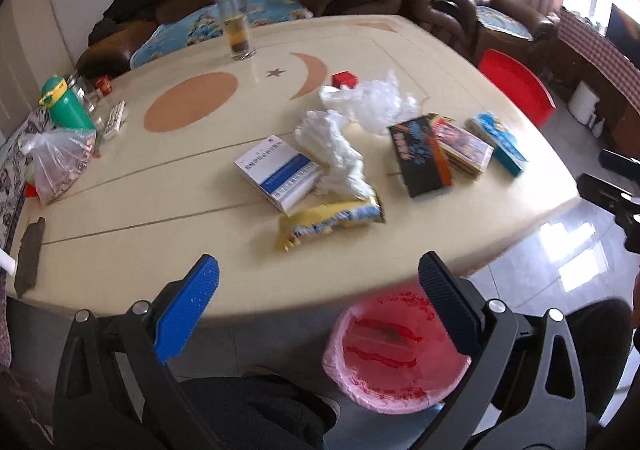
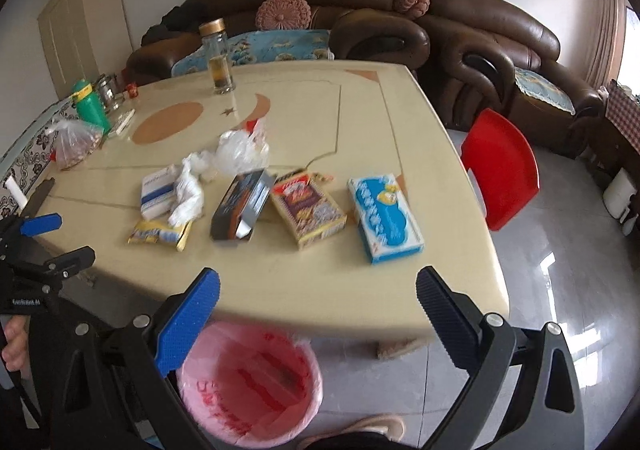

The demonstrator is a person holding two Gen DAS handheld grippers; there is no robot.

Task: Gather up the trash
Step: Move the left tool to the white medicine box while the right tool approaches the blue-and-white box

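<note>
A yellow snack wrapper [image 1: 330, 221] [image 2: 160, 235], crumpled white tissue [image 1: 340, 154] [image 2: 188, 190] and a clear plastic bag [image 1: 372, 100] [image 2: 242, 148] lie on the cream table [image 1: 160, 194] [image 2: 320, 122] among boxes. A bin with a pink liner [image 1: 394, 350] [image 2: 250, 382] stands on the floor by the near table edge. My left gripper [image 1: 318, 290] is open and empty, above the near edge. My right gripper [image 2: 318, 294] is open and empty, above the near edge and the bin. The left gripper also shows at the left of the right wrist view [image 2: 56, 240].
A white-blue box [image 1: 278, 172], black box [image 1: 418, 154], patterned box [image 2: 308, 210] and blue box [image 2: 384, 220] lie on the table. A glass jar [image 1: 234, 22], green bottle [image 1: 66, 106] and bagged food [image 1: 56, 166] stand farther back. A red chair [image 2: 500, 166] and brown sofa [image 2: 400, 22] lie beyond.
</note>
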